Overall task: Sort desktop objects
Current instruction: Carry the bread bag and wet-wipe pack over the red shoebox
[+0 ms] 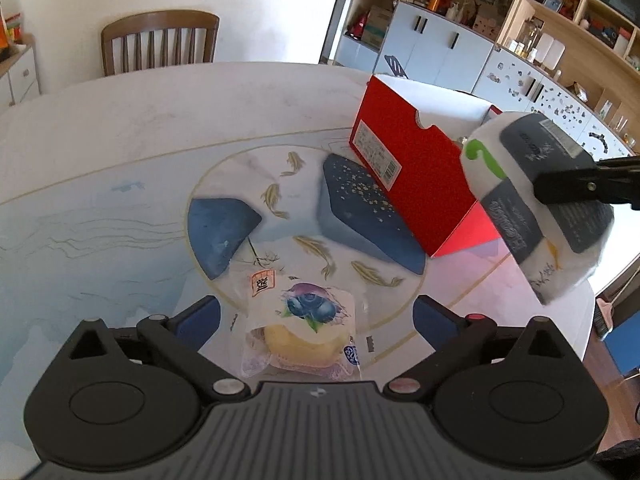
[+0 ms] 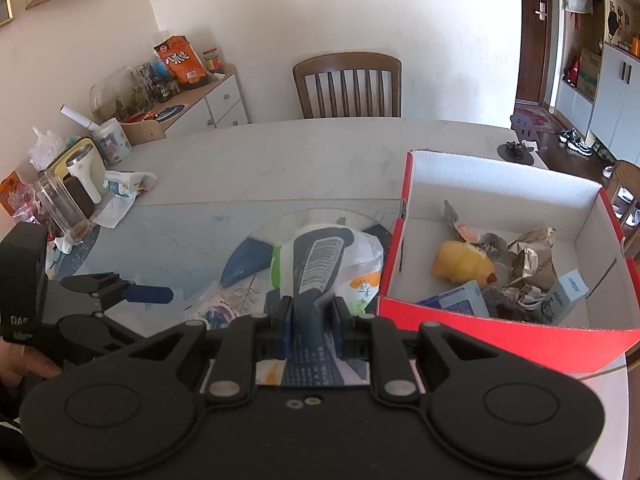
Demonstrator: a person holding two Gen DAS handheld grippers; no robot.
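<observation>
A clear packet with a blueberry picture and a yellow cake point(image 1: 298, 340) lies flat on the patterned table mat. My left gripper point(image 1: 316, 314) stands wide open around it, one blue pad on each side, neither touching. My right gripper point(image 2: 312, 310) is shut on a white and dark-blue snack bag point(image 2: 320, 264), which it holds above the mat just left of the red box point(image 2: 500, 332). In the left wrist view the same bag point(image 1: 516, 216) hangs at the right, beside the red box point(image 1: 416, 168). The box holds a yellow toy point(image 2: 460, 264), crumpled wrappers and small cartons.
A wooden chair point(image 2: 346, 84) stands at the table's far side. At the table's left edge stand a glass jar point(image 2: 60, 204), a white mug point(image 2: 86, 172) and crumpled tissue. A black stand point(image 2: 518, 148) sits behind the box. A hand point(image 2: 28, 364) holds the left gripper.
</observation>
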